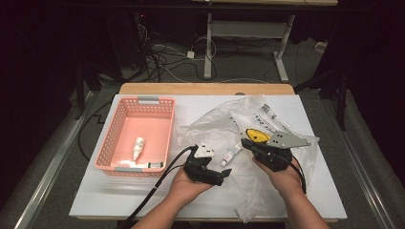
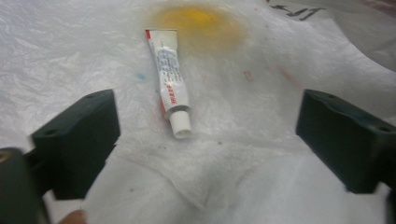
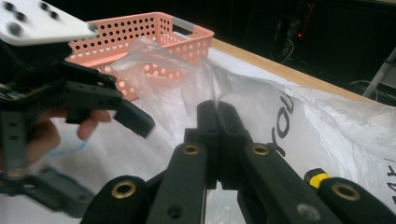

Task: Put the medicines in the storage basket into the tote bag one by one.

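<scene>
While its jaws stand wide apart w/ nothing between them, the left gripper [image 2: 205, 140] hangs just over a small white tube [image 2: 169, 84], which lies free on the plastic bag [image 2: 261, 154], cap end toward the gripper. R gripper [image 3: 218, 109] is pinched closed on a fold of that bag, lifting it. Pink basket [image 1: 112, 135] sits to the left on the table [image 1: 95, 195], w/ a small white bottle [image 1: 138, 147] inside.

High view is looking down from above the table [image 1: 95, 200]; both gripper views are sitting close, sharing the plastic bag [image 1: 224, 119].
</scene>
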Motion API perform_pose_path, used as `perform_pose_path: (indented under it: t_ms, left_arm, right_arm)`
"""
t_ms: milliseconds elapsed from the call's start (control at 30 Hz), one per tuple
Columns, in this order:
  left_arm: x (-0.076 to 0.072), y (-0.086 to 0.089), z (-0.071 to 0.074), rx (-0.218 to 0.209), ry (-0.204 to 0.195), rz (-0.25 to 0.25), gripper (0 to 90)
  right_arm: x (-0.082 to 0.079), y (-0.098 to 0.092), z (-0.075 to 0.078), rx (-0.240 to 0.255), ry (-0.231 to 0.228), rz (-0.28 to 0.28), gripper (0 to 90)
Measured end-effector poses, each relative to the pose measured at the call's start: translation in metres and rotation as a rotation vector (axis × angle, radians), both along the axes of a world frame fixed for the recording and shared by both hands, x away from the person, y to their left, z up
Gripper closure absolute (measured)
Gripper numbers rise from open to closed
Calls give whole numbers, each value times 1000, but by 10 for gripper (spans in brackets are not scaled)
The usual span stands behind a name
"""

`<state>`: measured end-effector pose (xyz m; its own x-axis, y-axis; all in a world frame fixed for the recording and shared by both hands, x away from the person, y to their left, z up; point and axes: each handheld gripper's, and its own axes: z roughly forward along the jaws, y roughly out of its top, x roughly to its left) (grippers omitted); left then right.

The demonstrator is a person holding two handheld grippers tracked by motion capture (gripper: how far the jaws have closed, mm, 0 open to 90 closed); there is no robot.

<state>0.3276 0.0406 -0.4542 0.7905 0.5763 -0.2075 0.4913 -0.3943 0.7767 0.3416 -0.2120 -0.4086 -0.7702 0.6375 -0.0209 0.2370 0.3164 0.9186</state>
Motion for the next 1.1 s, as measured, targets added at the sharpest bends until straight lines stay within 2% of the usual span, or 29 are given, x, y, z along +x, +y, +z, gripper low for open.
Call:
perform_pose_path:
  t_ms: [100,233,500,733,833,967,1100]
  left_arm:
    - [-6,6,7,-3,-4,-9,0]
    - [-13,17,16,-20,-18,-15,0]
    - [-20,43,30,-22,-22,17,0]
    - [-21,65,33,-19,-33,69,0]
    - [-22,76,34,-9,-49,99,0]
    - [-21,91,34,-4,-53,131,0]
    - [-20,105,33,-17,-47,165,0]
  right_arm:
    - [0,0,0,-1,-3,0,900]
    - [0,0,0,-1,-2,-2,900]
    - [0,0,0,-4,-1,-5,900]
    - [-1,-1,-1,-7,-3,-4,900]
    - [-1,-1,-1,-8,-1,-6,900]
    - [-1,-1,-1,-10,1,-6,900]
    - [-1,0,-1,-9,1,-6,900]
